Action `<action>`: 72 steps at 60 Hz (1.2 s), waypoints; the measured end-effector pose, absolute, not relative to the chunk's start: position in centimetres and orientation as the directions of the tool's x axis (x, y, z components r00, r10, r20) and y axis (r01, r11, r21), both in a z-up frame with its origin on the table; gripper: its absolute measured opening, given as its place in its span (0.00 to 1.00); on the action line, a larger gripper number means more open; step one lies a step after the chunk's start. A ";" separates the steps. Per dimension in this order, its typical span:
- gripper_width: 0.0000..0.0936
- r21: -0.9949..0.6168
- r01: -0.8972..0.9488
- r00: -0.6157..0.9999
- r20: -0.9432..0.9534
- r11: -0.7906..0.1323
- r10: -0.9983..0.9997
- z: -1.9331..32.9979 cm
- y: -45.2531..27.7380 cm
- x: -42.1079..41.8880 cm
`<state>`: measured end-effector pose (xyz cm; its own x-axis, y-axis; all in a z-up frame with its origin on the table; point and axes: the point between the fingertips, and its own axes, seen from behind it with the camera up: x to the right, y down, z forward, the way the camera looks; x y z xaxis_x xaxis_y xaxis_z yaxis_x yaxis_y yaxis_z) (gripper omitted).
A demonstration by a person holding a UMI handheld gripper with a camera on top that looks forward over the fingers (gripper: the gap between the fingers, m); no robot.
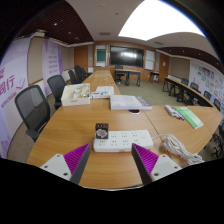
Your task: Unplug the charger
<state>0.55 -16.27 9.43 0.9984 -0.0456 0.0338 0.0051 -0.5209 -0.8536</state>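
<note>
A white power strip [122,141] lies on the wooden table [70,125], just ahead of my fingers. A small black charger [101,131] is plugged into its left end. A white cable [177,148] coils at the strip's right end. My gripper [112,160] is open and empty, hovering over the table just short of the strip, with its purple pads [77,157] spread about as wide as the strip.
A white box [76,94] and papers [128,102] lie farther along the table. A green-and-white item [188,117] sits to the right. Black chairs [33,106] stand along the left side. More tables and a dark screen [125,57] fill the room beyond.
</note>
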 end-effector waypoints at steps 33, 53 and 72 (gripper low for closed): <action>0.37 -0.850 -0.025 0.996 0.023 -0.525 -0.084 2.4 -2.2 -1.8; 0.21 -0.878 0.006 0.995 0.052 -0.479 -0.083 6.0 -1.4 -1.6; 0.21 -0.987 0.014 0.993 0.032 -0.157 -0.116 26.7 2.2 7.0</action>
<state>6.98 2.23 26.70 0.9927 -0.1163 0.0321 0.0135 -0.1572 -0.9875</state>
